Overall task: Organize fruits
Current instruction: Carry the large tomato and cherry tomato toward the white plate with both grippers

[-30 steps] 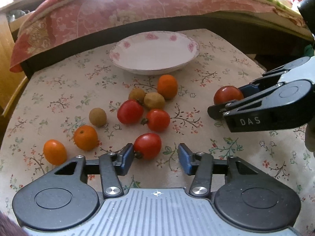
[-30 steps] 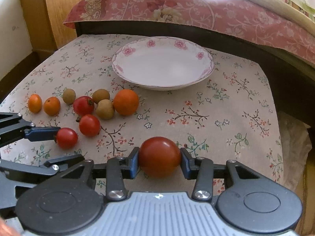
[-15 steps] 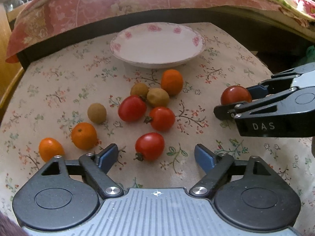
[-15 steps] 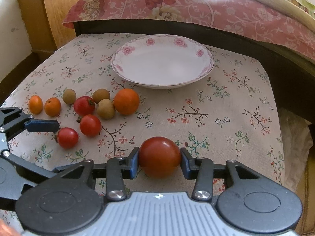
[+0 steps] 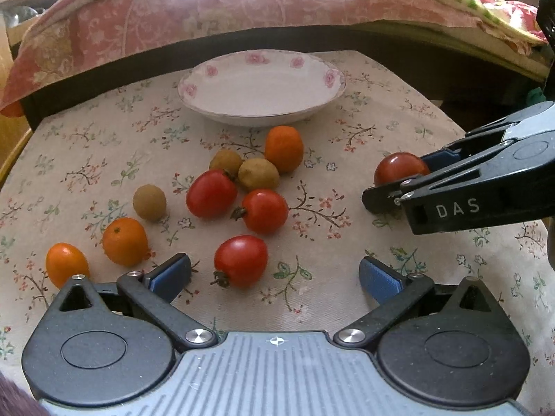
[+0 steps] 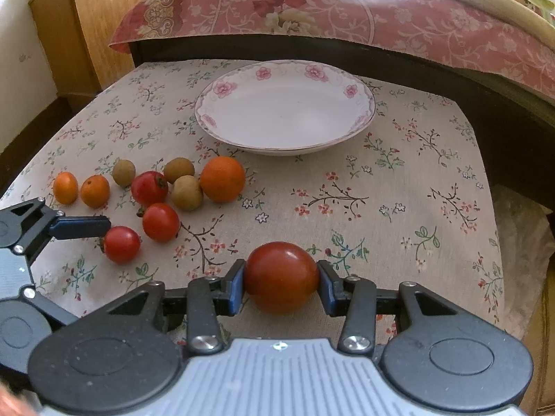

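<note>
A dark red tomato [image 6: 281, 277] sits clamped between the blue pads of my right gripper [image 6: 281, 282], low over the cloth; the same tomato [image 5: 399, 171] shows at the right in the left wrist view. My left gripper [image 5: 274, 275] is open wide, with a red cherry tomato [image 5: 241, 260] lying on the cloth between its fingers, nearer the left pad and touching neither. Two more red tomatoes [image 5: 211, 193], three brown longans [image 5: 258, 174] and three orange kumquats [image 5: 283, 148] lie scattered beyond. An empty white plate [image 6: 208, 118] with pink flowers stands at the far side.
The fruit lies on a small table under a floral cloth [image 6: 399, 180]. A bed with a pink patterned cover [image 6: 312, 3] runs behind the table. A wooden cabinet [image 6: 97, 17] stands at the back left. The table's right edge drops off by a plastic bag [image 6: 520, 228].
My left gripper has opened wide, pulled back a little from the cherry tomato and risen slightly. The right gripper keeps its hold on the dark tomato, nearly still.
</note>
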`<state>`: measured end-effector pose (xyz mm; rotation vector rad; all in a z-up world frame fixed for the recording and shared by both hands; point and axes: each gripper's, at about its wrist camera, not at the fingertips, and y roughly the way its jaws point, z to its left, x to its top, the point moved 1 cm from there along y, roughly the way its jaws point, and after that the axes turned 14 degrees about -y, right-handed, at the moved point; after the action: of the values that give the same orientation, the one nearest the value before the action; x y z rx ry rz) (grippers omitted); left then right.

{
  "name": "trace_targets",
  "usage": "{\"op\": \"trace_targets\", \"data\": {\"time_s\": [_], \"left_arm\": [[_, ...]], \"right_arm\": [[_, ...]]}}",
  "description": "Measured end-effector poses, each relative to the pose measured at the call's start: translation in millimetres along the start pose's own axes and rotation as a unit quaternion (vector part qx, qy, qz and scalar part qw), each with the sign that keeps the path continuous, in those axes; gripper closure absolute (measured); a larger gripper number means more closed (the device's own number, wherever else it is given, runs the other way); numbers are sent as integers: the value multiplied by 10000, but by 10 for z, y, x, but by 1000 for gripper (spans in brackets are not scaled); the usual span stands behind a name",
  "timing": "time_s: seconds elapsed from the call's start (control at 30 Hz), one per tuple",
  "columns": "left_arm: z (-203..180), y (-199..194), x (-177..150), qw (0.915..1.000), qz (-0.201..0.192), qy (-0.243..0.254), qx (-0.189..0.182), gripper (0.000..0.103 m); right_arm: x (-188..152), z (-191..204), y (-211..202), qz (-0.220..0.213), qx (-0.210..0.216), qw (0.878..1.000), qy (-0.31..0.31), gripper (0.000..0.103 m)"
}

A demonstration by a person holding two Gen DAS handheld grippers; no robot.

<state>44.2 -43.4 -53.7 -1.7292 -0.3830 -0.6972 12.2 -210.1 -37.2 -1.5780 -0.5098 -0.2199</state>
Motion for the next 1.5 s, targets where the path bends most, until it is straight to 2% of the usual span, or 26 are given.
{"op": "trace_targets", "data": {"time_s": [0.2,0.3,0.37,0.57,0.83,0.97,1.13,1.3,1.5], "left_arm": [[-27,11,54,9998,177,47,60,1],[-70,-38,63,9994,220,236,-82,16],[-117,-75,76,9987,286,402,-162,36],[-221,-56,129,9961,522,663,-250,52],[-192,-45,86,9970,439,540,-347,53],[-241,-61,90,9966,447,540,-426,66],[-279,-78,68,9959,415,687,-408,67],[-200,-121,173,9973,321,481,-446,67],[-165,-200,419,9983,25,294,-502,67]], "right_arm": [[9,2,-4,46,-7,10000,8,59],[11,0,-11,96,1,10000,10,60],[2,-7,-19,122,1,9999,20,60],[-11,-45,-55,169,-20,9998,105,60],[-44,-84,-63,168,52,9995,255,60],[-81,-95,-90,144,58,9995,280,60],[-108,-119,-120,137,-6,9994,315,60],[-98,-128,-179,3,-37,9995,302,60],[16,-137,-240,-172,-26,9993,328,60]]}}
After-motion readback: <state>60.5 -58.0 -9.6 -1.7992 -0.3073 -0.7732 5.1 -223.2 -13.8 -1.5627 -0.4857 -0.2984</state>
